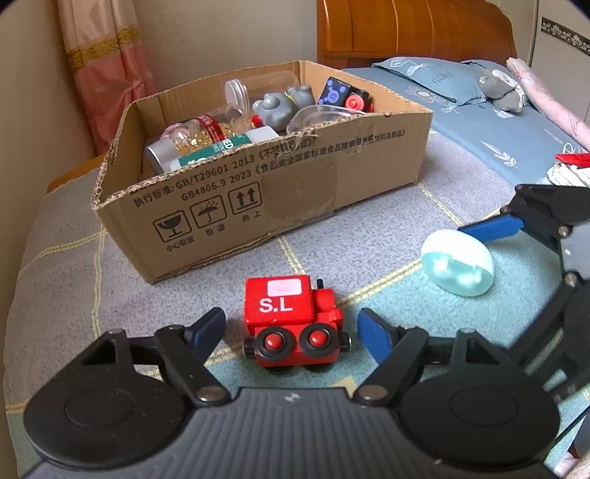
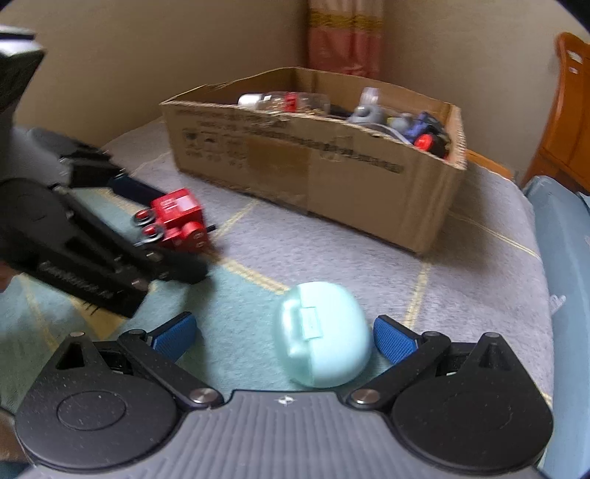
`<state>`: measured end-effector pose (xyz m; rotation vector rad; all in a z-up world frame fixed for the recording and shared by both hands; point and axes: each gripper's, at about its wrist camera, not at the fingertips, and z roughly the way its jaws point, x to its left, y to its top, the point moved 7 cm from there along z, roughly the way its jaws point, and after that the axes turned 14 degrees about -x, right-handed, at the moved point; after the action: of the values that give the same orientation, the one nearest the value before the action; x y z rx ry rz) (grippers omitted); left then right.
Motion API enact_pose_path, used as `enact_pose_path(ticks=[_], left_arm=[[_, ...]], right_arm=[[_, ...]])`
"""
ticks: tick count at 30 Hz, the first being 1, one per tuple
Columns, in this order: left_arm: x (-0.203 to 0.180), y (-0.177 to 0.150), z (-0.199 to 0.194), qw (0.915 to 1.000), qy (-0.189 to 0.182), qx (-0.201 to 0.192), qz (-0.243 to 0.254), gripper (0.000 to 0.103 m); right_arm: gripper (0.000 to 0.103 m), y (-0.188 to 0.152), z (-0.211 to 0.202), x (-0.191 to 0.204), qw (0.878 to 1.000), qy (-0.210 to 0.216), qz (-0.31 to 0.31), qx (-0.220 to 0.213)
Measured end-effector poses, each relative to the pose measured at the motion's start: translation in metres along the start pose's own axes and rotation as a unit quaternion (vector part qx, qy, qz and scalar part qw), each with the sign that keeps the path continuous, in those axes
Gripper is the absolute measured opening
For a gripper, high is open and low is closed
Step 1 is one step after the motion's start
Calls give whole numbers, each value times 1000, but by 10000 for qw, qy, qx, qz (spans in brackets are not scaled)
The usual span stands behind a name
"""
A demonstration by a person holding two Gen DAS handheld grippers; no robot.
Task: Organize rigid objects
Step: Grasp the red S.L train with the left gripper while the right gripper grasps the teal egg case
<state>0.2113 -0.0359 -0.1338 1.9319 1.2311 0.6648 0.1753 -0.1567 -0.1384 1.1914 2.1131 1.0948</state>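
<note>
A red toy train (image 1: pixel 293 320) marked "S.L" stands on the bed cover between the open fingers of my left gripper (image 1: pixel 291 333), apart from both pads. It also shows in the right wrist view (image 2: pixel 177 220). A pale mint egg-shaped case (image 2: pixel 321 333) lies between the open fingers of my right gripper (image 2: pixel 285 337), close to the right pad; in the left wrist view the case (image 1: pixel 457 261) sits at the right. An open cardboard box (image 1: pixel 295 184) behind them holds several jars and toys; it also appears in the right wrist view (image 2: pixel 332 173).
The grey and teal checked cover (image 1: pixel 387 228) spans the bed. A blue pillow (image 1: pixel 438 79) and a grey plush toy (image 1: pixel 503 88) lie at the back right. A wooden headboard (image 1: pixel 413 29) and a pink curtain (image 1: pixel 107 70) stand behind.
</note>
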Motion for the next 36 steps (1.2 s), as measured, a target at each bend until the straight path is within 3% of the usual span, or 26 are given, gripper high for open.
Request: enact_pose_path(ticks=[5,10,15,22,36], left_arm=[[1,0,0,10000,-30,6,-37,79],[2,-1,0,10000,-32,5,-23,79],[3,-1,0,10000,-49,10,-56,79],[1,0,-2,10000,-24,15,89,79],[-4,4,1,9999,-94,40,21,75]], right_arm=[[103,-4,-8,16,9989,408,-187,136],[99,-3,-8,11,9994,294,-118,134],[78,1,-7,4,9997,136,-145,106],[59,4,-8,0,9999,-1,-80,87],[62,5,-6,0,9999,-80,-29,113]])
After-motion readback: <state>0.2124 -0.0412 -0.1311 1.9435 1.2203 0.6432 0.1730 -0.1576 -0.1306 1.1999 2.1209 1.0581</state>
